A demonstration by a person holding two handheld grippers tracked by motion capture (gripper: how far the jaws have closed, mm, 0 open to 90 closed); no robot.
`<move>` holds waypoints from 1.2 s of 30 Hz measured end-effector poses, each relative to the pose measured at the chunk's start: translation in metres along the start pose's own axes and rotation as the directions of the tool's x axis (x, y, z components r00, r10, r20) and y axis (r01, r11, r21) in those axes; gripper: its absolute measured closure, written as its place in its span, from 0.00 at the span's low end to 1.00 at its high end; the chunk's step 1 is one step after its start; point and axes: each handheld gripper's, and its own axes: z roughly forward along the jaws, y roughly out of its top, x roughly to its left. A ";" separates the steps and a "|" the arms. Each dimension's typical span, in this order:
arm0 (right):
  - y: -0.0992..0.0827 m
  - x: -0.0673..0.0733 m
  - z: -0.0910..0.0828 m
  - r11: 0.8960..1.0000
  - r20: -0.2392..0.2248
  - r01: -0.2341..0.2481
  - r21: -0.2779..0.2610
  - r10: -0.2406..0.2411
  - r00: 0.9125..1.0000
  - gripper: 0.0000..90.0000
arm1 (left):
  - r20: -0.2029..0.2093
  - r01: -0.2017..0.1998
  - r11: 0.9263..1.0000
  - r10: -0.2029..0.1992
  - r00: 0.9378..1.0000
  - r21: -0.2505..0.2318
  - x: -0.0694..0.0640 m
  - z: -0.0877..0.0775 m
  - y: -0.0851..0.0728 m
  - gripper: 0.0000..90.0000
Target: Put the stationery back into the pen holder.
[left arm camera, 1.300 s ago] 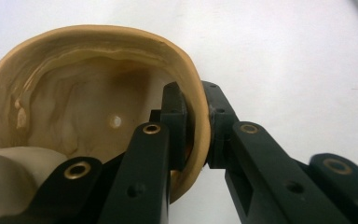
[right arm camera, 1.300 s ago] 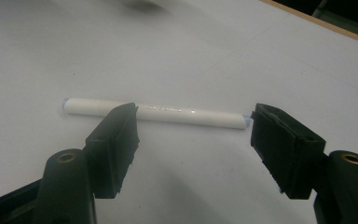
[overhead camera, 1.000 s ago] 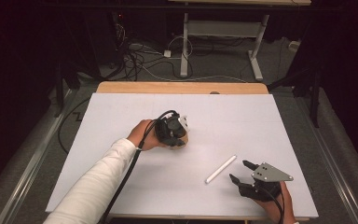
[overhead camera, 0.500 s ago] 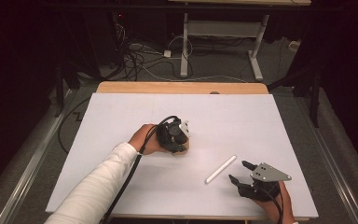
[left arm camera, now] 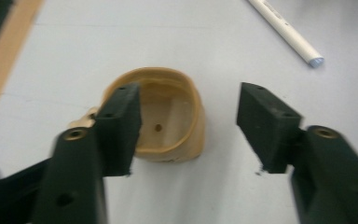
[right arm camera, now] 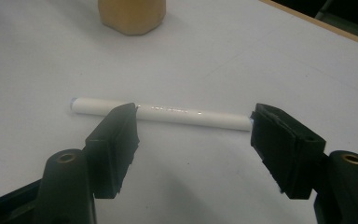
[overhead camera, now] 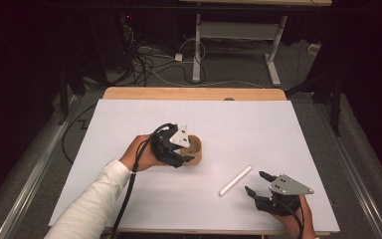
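Observation:
A small tan wooden cup (overhead camera: 195, 149) stands on the white table sheet (overhead camera: 258, 124), mouth up, with a small hole in its bottom (left arm camera: 157, 127). My left gripper (overhead camera: 188, 151) sits just left of it. Its jaws have just been opening and now stand wide around the cup (left arm camera: 168, 116), the left pad by the rim, the right pad well clear. A white tube (overhead camera: 236, 180) lies diagonally toward the front right. My right gripper (overhead camera: 254, 181) is open close behind it. In the right gripper view the tube (right arm camera: 161, 113) lies crosswise just beyond the open gripper (right arm camera: 193, 112).
The table's wooden far edge (overhead camera: 194, 93) borders the sheet. Beyond it, cables (overhead camera: 149, 64) and white desk legs (overhead camera: 197, 45) stand on the dark floor. In the left gripper view the tube's end (left arm camera: 286, 32) lies at the upper right.
The left gripper's jaws have opened and let go of the wooden cup, and the hand has drawn back to the left. The right gripper and the tube have stayed put.

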 end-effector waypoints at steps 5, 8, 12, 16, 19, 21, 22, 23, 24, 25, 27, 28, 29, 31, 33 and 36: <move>0.001 0.000 -0.002 1.000 -0.003 0.001 -0.006 -0.001 1.000 0.35 | -0.104 0.011 0.997 -0.020 0.994 -0.080 -0.010 -0.016 -0.019 0.29; 0.000 0.000 -0.003 1.000 -0.011 0.004 -0.009 -0.005 1.000 0.35 | -0.150 0.018 0.991 -0.038 0.988 -0.132 -0.017 -0.023 -0.036 0.26; 0.000 0.001 -0.003 1.000 -0.022 0.013 -0.002 -0.013 1.000 0.35 | -0.215 0.057 0.981 -0.097 0.972 -0.186 -0.029 -0.028 -0.063 0.21; 0.001 0.002 -0.002 1.000 -0.027 0.017 0.005 -0.017 1.000 0.34 | -0.256 0.093 0.973 -0.147 0.956 -0.210 -0.041 -0.032 -0.094 0.21; 0.001 0.002 -0.001 1.000 -0.029 0.018 0.013 -0.017 0.999 0.34 | -0.271 0.145 0.959 -0.210 0.939 -0.243 -0.049 -0.037 -0.123 0.21; 0.001 0.002 -0.001 1.000 -0.031 0.017 0.015 -0.017 0.999 0.34 | -0.261 0.165 0.952 -0.233 0.937 -0.257 -0.050 -0.038 -0.130 0.21; 0.001 0.002 0.000 1.000 -0.034 0.020 0.017 -0.020 0.999 0.34 | -0.265 0.173 0.951 -0.242 0.933 -0.258 -0.052 -0.039 -0.135 0.21; 0.001 0.002 0.000 1.000 -0.034 0.020 0.017 -0.020 0.999 0.34 | -0.281 0.177 0.948 -0.252 0.926 -0.265 -0.054 -0.040 -0.140 0.21; 0.002 0.003 0.000 1.000 -0.033 0.020 0.018 -0.019 0.999 0.33 | -0.281 0.189 0.943 -0.267 0.922 -0.275 -0.055 -0.041 -0.145 0.21; 0.002 0.003 0.001 1.000 -0.036 0.019 0.019 -0.019 0.999 0.33 | -0.282 0.199 0.938 -0.281 0.917 -0.284 -0.057 -0.042 -0.148 0.21; 0.002 0.003 0.001 0.999 -0.042 0.023 0.022 -0.022 0.999 0.33 | -0.307 0.216 0.928 -0.310 0.900 -0.304 -0.062 -0.043 -0.156 0.21; 0.002 0.003 0.001 0.999 -0.044 0.028 0.024 -0.027 0.999 0.32 | -0.310 0.221 0.925 -0.318 0.896 -0.309 -0.064 -0.044 -0.159 0.21; 0.002 0.003 0.001 0.999 -0.049 0.033 0.025 -0.031 0.998 0.32 | -0.308 0.232 0.920 -0.330 0.892 -0.315 -0.066 -0.044 -0.162 0.21; 0.002 0.003 0.001 0.999 -0.059 0.040 0.025 -0.038 0.998 0.32 | -0.299 0.251 0.915 -0.347 0.889 -0.315 -0.071 -0.044 -0.168 0.21; 0.004 0.004 0.002 0.998 -0.079 0.064 0.025 -0.062 0.995 0.31 | -0.300 0.258 0.917 -0.349 0.888 -0.304 -0.079 -0.045 -0.175 0.21; 0.008 0.004 0.004 0.990 -0.111 0.133 0.051 -0.126 0.986 0.31 | -0.290 0.270 0.915 -0.357 0.888 -0.300 -0.083 -0.046 -0.180 0.21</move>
